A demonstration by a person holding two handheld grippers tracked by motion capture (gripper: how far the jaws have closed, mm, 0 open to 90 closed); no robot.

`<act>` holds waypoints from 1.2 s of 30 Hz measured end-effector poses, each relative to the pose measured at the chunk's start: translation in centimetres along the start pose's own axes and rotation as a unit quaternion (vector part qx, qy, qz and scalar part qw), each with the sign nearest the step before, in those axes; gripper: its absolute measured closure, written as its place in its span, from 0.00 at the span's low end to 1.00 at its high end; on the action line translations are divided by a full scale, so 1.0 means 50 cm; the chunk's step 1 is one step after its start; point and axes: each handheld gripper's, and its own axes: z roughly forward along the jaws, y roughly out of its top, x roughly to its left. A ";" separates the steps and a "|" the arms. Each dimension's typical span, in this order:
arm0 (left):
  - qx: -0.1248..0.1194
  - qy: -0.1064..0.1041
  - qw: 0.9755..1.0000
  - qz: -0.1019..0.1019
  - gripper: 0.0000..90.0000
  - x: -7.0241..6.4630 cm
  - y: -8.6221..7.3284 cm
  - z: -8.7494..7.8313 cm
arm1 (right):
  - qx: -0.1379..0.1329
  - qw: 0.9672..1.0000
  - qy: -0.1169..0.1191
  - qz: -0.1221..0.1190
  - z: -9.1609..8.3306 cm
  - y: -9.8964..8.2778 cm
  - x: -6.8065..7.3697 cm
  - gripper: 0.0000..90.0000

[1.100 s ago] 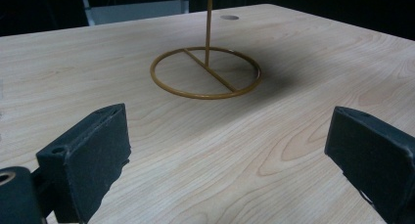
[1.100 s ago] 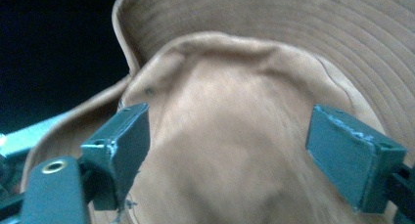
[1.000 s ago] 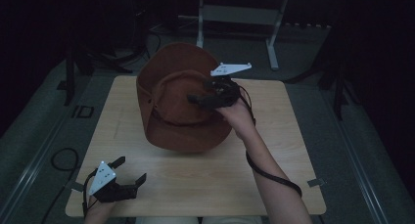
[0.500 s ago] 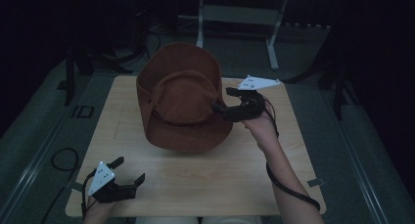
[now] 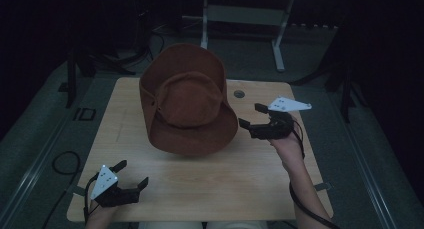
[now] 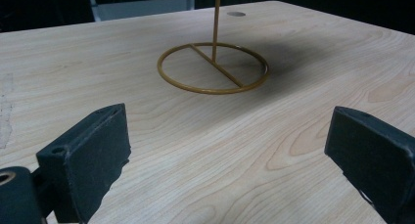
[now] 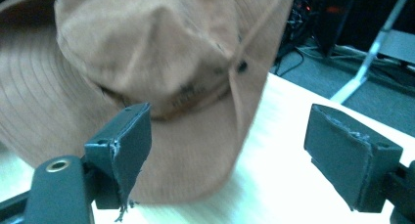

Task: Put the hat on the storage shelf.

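Dim room, wooden table [image 5: 210, 189]: my right gripper [image 5: 252, 116] just let go, jaws apart, leaving the brown hat [image 5: 187, 106] perched on its stand [image 6: 213, 67], while the left gripper [image 5: 131, 176] idles open near-left, so hanging looks done.

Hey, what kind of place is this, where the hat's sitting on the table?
Probably a dim lab or recording workspace, not a home: a bare wooden table, cables on the grey floor, and a metal stand frame behind the brown hat.

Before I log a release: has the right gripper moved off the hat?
Yes. The right gripper has drawn back rightward from the hat, toward the table's right edge, fingers open.
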 end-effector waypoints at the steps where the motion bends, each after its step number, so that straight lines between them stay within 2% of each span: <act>1: 0.000 0.001 1.000 0.001 0.04 0.000 0.000 0.000 | -0.002 1.000 -0.004 0.000 -0.005 -0.008 -0.002 0.20; 6: 0.000 0.003 1.000 0.000 0.04 0.000 -0.001 0.001 | 0.002 1.000 -0.016 0.006 -0.031 -0.055 -0.017 0.20; 11: 0.000 0.004 1.000 -0.004 0.04 0.003 -0.002 0.001 | 0.007 0.999 -0.028 0.022 -0.056 -0.110 -0.034 0.20; 14: 0.001 0.004 1.000 -0.006 0.04 0.003 -0.002 0.003 | 0.020 0.999 -0.035 0.033 -0.063 -0.146 -0.044 0.20; 21: 0.002 0.002 1.000 -0.005 0.04 0.001 -0.001 0.004 | 0.027 0.996 -0.059 0.054 -0.078 -0.230 -0.063 0.20; 24: 0.000 0.002 1.000 -0.006 0.04 0.001 -0.001 0.004 | 0.037 0.995 -0.061 0.063 -0.079 -0.262 -0.069 0.20; 26: 0.001 0.003 1.000 -0.006 0.04 0.001 -0.002 0.003 | 0.050 0.994 -0.073 0.063 -0.080 -0.288 -0.072 0.20; 30: 0.000 0.002 1.000 -0.006 0.04 0.002 -0.002 0.003 | 0.048 0.993 -0.088 0.063 -0.088 -0.319 -0.074 0.20; 32: 0.000 0.002 1.000 -0.006 0.04 0.002 -0.002 0.003 | 0.037 0.993 -0.095 0.065 -0.096 -0.331 -0.074 0.20; 36: 0.001 0.001 1.000 -0.005 0.04 0.001 -0.001 0.004 | 0.038 0.991 -0.115 0.061 -0.109 -0.350 -0.073 0.20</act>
